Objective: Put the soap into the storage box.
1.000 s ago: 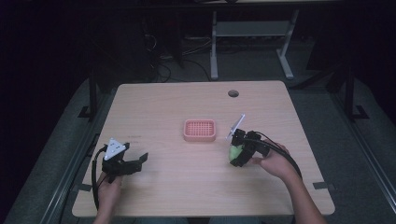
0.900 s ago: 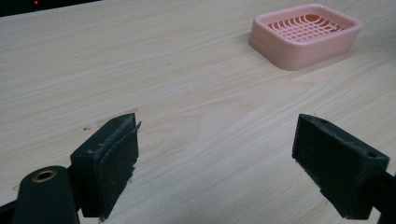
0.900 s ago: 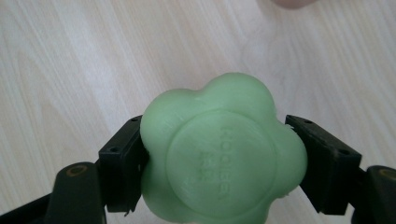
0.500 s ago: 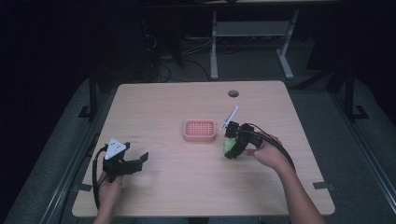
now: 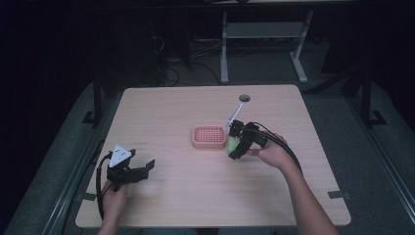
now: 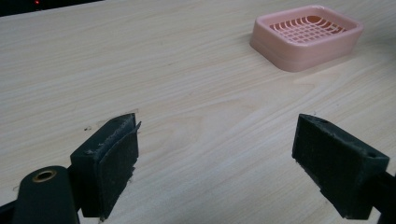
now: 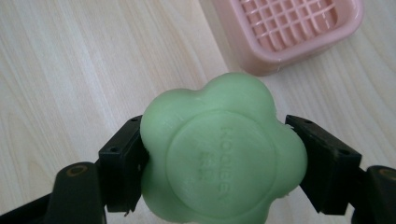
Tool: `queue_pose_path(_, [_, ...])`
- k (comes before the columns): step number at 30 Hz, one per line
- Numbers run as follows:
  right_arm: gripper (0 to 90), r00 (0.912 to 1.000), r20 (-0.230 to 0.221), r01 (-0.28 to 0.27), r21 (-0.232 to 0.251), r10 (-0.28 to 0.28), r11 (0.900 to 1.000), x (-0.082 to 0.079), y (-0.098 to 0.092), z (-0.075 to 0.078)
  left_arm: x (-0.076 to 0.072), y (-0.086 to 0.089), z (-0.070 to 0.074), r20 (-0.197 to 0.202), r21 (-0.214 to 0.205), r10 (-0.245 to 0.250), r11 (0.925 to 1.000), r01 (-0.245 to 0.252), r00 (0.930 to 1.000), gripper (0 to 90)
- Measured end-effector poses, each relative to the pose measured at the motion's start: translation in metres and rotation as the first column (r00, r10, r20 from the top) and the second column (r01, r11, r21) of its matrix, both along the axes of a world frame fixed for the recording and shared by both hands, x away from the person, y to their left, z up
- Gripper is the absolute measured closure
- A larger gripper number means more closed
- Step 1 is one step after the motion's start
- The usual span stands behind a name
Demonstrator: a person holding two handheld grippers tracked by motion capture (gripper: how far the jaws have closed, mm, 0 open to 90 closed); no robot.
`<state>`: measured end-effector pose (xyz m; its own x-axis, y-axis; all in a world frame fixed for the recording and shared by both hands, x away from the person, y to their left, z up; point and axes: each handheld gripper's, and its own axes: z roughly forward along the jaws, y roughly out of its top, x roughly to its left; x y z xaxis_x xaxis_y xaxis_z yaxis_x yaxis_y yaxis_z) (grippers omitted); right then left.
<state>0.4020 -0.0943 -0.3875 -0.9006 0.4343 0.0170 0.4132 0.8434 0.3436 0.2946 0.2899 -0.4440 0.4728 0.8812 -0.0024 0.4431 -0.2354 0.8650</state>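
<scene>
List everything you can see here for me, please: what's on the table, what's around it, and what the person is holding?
soap dish: one, pink with a grid top, middle of the table, nothing in it.
soap bar: one, light green, flower-shaped, clamped between the right gripper's jaws just right of the dish.
table: one, light wood, with a round hole near its far edge.
metal frame: one, pale grey, on the floor behind the table.
cables: a dark tangle on the floor beyond the table's far left.
left gripper: one, black, jaws wide apart, low over the table's near left.
right gripper: one, black, beside the dish.
hands: two, left, right.
</scene>
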Motion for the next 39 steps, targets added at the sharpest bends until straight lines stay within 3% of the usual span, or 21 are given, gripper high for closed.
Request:
queue_pose_path(5, [25.6,0.9999,-0.004,0.011,0.037,-0.011,0.9993,0.006,-0.001,0.005,0.0,0.0,-0.001,-0.001,-0.003,0.0,1.0,0.0,1.0,14.2])
queue_pose_path(22, [25.5,0.9997,0.023,0.002,0.02,-0.002,0.9998,0.023,0.016,0.018,0.0,0.0,-0.001,-0.004,0.001,-0.004,1.0,0.004,1.0,14.2])
queue_pose_path(35, [25.5,0.9999,0.01,0.002,0.028,-0.002,0.9996,0.035,0.024,0.024,0.0,0.0,-0.001,-0.006,0.001,-0.005,1.0,0.005,1.0,14.2])
queue_pose_path(39, [25.5,1.0,0.008,0.0,0.011,0.0,0.9999,0.04,0.03,0.026,0.0,0.0,-0.001,-0.006,-0.001,-0.005,1.0,0.005,1.0,14.2])
